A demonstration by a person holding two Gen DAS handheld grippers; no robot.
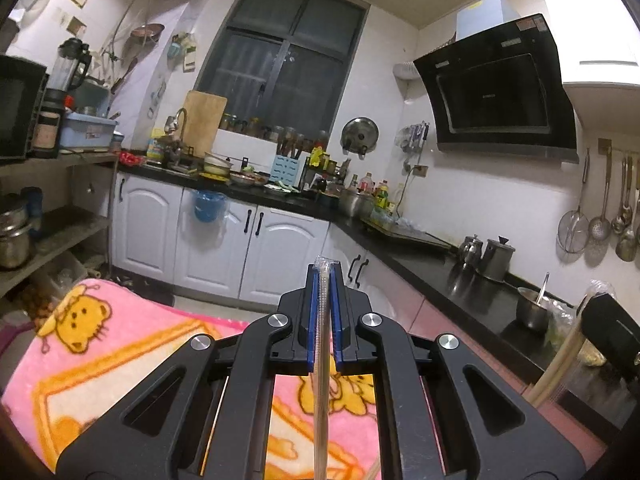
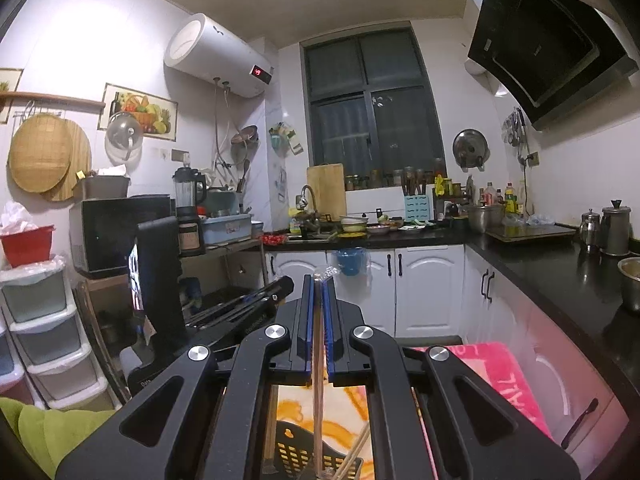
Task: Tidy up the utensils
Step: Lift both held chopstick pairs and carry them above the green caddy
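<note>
Left tool [image 1: 325, 280] is clamped on a clear-wrapped straw [image 1: 322, 320] (wrapper tip poking past the blue pads), running back under the tool above the pink blanket [image 1: 120, 344]. Right tool [image 2: 319, 292] grips wrapped chopsticks [image 2: 318, 360] likewise; their lower ends reach down into a black slotted basket [image 2: 296, 450].

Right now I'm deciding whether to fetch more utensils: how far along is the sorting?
Done: some chopsticks already stand in the black holder. In hand: the left claw is shut on a plastic-wrapped utensil, and the right claw is shut on a wooden stick above that holder. Left: both still need placing.
</note>
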